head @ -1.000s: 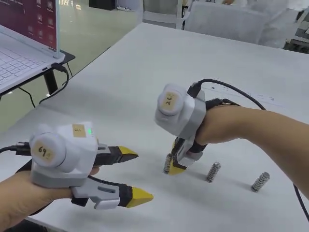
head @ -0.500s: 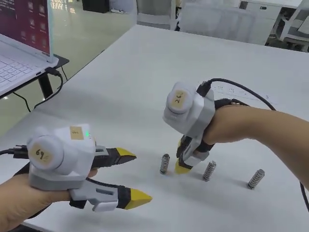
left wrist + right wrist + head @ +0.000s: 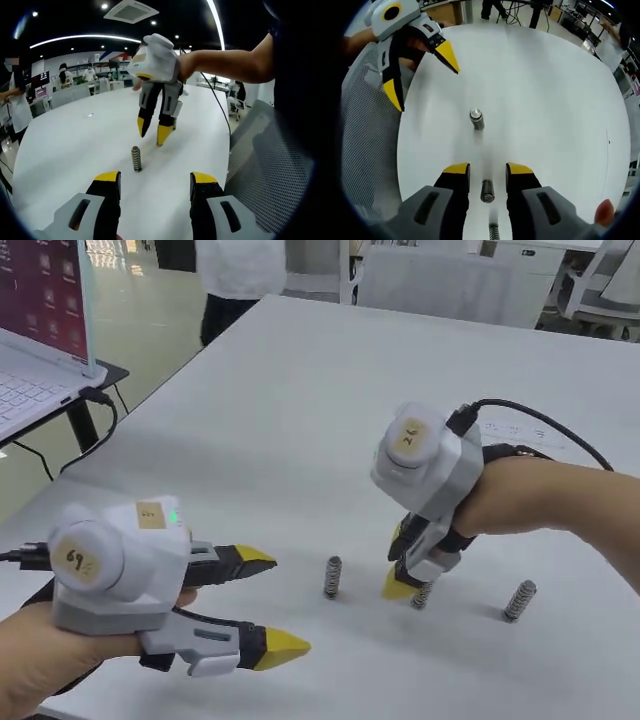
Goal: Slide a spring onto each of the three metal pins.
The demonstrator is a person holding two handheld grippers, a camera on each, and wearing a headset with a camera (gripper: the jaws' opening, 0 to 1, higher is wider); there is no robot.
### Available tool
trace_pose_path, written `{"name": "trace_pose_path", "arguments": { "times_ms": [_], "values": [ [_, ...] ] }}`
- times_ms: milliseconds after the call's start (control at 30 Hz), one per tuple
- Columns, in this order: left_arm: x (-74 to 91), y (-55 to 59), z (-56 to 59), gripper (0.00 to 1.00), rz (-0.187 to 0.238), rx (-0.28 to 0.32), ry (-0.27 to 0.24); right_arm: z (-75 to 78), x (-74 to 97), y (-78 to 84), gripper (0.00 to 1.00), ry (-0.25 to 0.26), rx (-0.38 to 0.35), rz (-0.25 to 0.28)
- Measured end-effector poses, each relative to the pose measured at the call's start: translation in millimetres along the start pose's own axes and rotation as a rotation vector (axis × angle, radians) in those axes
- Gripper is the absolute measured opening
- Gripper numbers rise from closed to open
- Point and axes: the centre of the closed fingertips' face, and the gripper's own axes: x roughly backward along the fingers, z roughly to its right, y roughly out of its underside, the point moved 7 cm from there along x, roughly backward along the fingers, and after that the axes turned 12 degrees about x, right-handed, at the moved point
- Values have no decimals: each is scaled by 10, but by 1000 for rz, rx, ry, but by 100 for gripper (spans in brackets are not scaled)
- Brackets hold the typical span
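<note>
Tabletop [image 3: 300,390]: white and broad. It carries all three springs in a row near the person's edge.
Laptop [image 3: 40,330]: on a separate stand off the left edge, well apart from the work.
Left claw [image 3: 285,602]: jaws spread wide and holding nothing. It hovers level above the near-left part of the tabletop, tips pointing along the row.
Right claw [image 3: 400,563]: pointed steeply down at the row, jaws parted a little and gripping nothing. One jaw stands on each side of the middle spring.
Middle spring [image 3: 487,190]: stands upright on the tabletop in the gap between the right claw's jaws, and appears to touch neither.
First spring [image 3: 333,577]: upright, just beside the right claw on the left claw's side. It lies straight ahead of the left claw but apart from it.
Third spring [image 3: 519,600]: upright at the other end of the row, under the right forearm.
Pins: not made out. The springs standing on end suggests a pin inside each, but the coils hide it.
Governing relation: the middle spring's long axis is vertical and runs nearly along the right claw's approach line. The right hand is far nearer to it than the left.
Judgement: a grip needs only a closing of the jaws. If off-centre, it could tip the spring.
</note>
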Motion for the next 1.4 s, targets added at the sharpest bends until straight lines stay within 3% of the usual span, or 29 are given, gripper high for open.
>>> {"name": "trace_pose_path", "arguments": {
  "times_ms": [800,1400],
  "values": [
    [-28,-38,7,50,-11,-3,-1,-61,194,461,37,78,-128,62],
    [-85,-83,-3,50,-8,1,4,-154,338,861,45,166,-255,127]
  ]
}}
